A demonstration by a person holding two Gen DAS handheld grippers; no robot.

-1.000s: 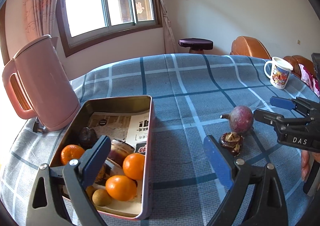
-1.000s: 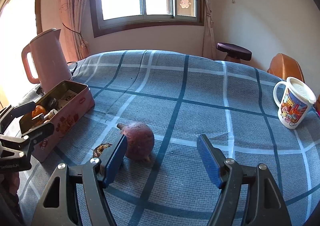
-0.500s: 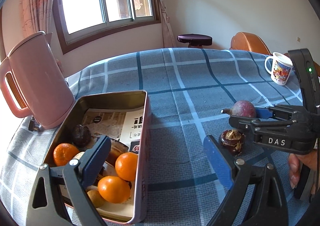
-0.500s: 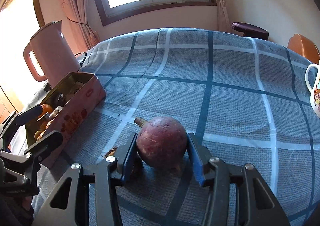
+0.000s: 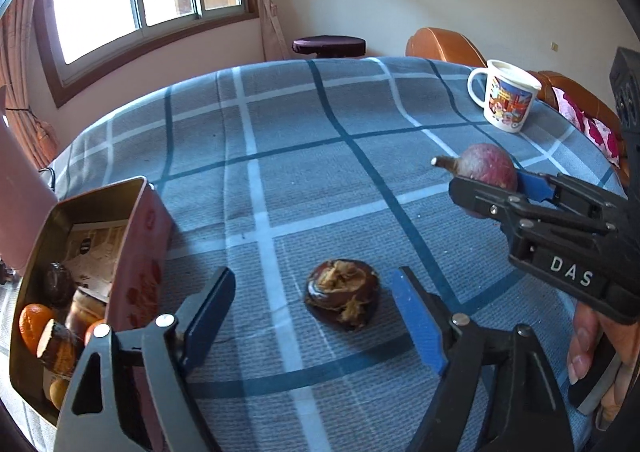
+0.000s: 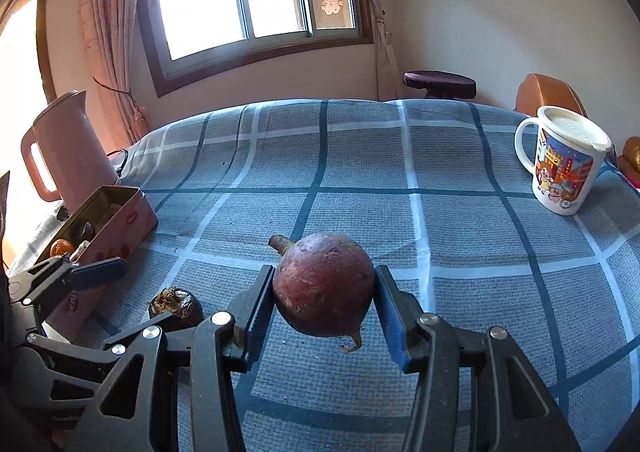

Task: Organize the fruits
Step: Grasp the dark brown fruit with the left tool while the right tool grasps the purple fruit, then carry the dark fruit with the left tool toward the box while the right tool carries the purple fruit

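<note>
right gripper (image 6: 324,304) jaws clamped on purple fruit (image 6: 323,284); left gripper (image 5: 316,316) jaws just narrowing, free around dark fruit (image 5: 342,300): centre before squeezing

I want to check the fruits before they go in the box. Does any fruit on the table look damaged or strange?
Yes. The small dark fruit lying on the tablecloth between the open fingers of the left gripper looks broken: its top is torn and shows dry brown flesh. The round red fruit in the right gripper looks whole.
</note>
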